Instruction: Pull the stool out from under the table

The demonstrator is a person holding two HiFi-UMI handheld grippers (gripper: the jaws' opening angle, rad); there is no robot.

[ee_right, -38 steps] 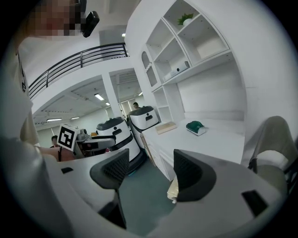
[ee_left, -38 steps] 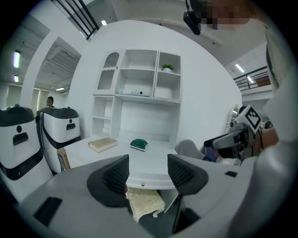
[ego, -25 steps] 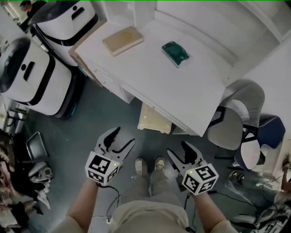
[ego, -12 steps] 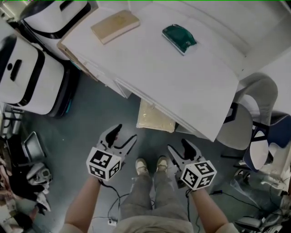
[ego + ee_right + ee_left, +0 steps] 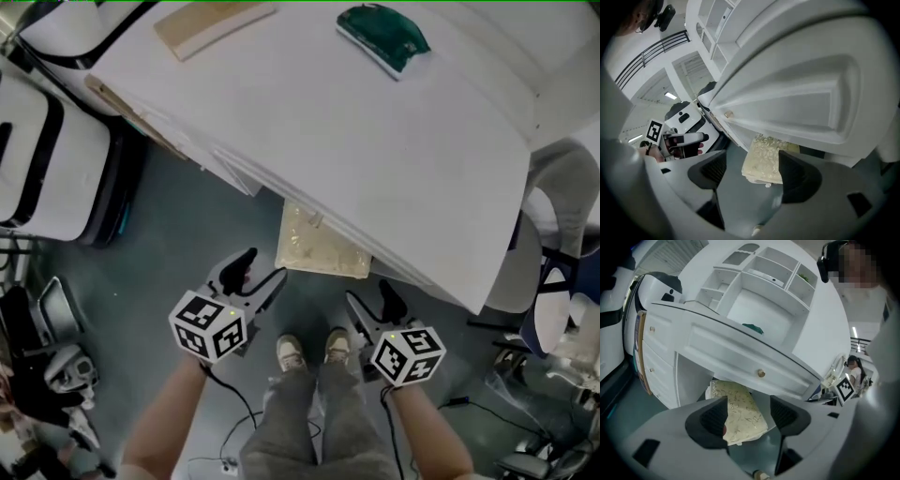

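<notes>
Head view: stool (image 5: 319,246), pale patterned cushion, sits mostly under the white table (image 5: 375,150), front edge poking out past the tabletop. Left gripper (image 5: 263,266) low, just beside cushion's near-left corner. Right gripper (image 5: 370,292) near its right corner, a bit apart. Person's shoes (image 5: 314,350) between the two. Green item (image 5: 384,36) and tan book (image 5: 211,23) on tabletop. Left gripper view: jaws fairly wide, cushion corner in the gap, pads not pressing it; drawer knob (image 5: 761,373) above. Right gripper view: jaws wide and opening, nothing gripped, cushion ahead under the table edge.
</notes>
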